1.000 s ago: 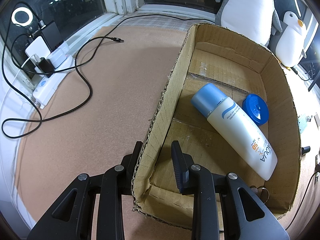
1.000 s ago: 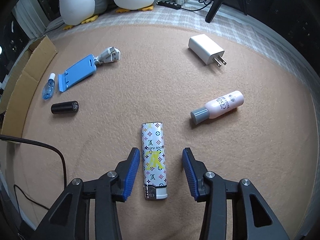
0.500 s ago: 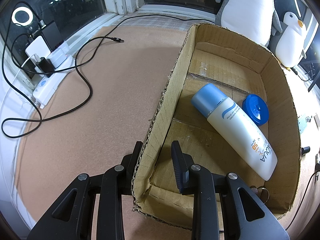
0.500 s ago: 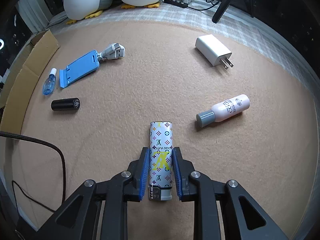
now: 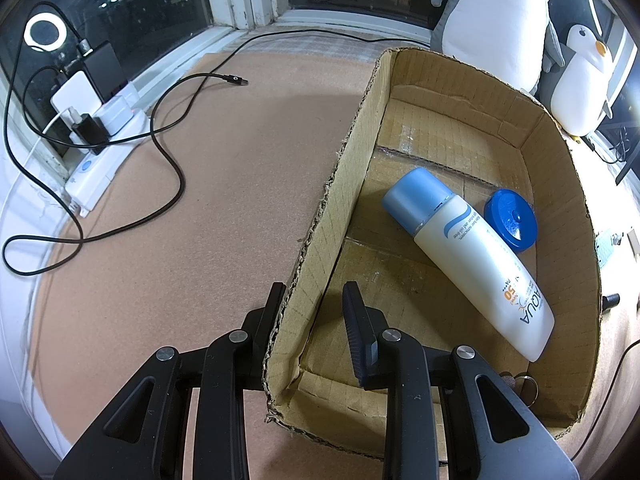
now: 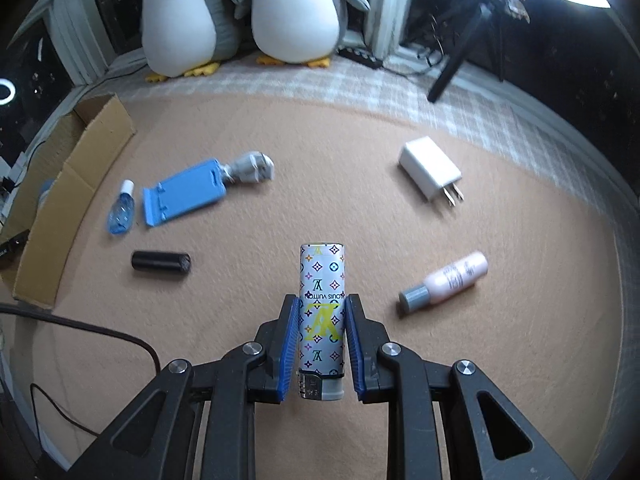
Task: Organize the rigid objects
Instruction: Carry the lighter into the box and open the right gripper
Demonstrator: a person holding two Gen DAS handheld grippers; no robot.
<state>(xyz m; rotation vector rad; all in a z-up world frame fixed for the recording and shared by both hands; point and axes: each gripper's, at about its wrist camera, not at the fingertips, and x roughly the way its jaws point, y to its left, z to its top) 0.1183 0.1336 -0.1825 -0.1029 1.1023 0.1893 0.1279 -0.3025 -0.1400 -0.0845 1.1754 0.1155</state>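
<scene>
A tan mat [image 6: 320,184] by dark windows is seen as the working surface. Nearest in the right wrist view, the lighter [image 6: 322,312] is gripped between the blue pads of the right claw [image 6: 321,320], both pads pressed on its sides, its metal end toward the camera. Beside it to the right, a pink bottle [image 6: 448,280] is laid on the mat; to the left, a black cylinder [image 6: 161,266]. Farther off are listed a blue stand [image 6: 182,192] touching a grey plug [image 6: 252,166], a small blue bottle [image 6: 121,210] just beside the stand, and a white charger [image 6: 432,172]. Two plush penguins [image 6: 240,12] are set at the far edge.

In the left wrist view, the near left wall of the box [image 5: 320,248] is clamped by the closed left claw [image 5: 312,312], one finger outside, one inside. Within the box a sunscreen bottle [image 5: 472,256] is laid, with a blue lid [image 5: 510,220] touching it. Beyond, a black cable [image 5: 168,152] and a power strip [image 5: 100,156] are noted by the window.
</scene>
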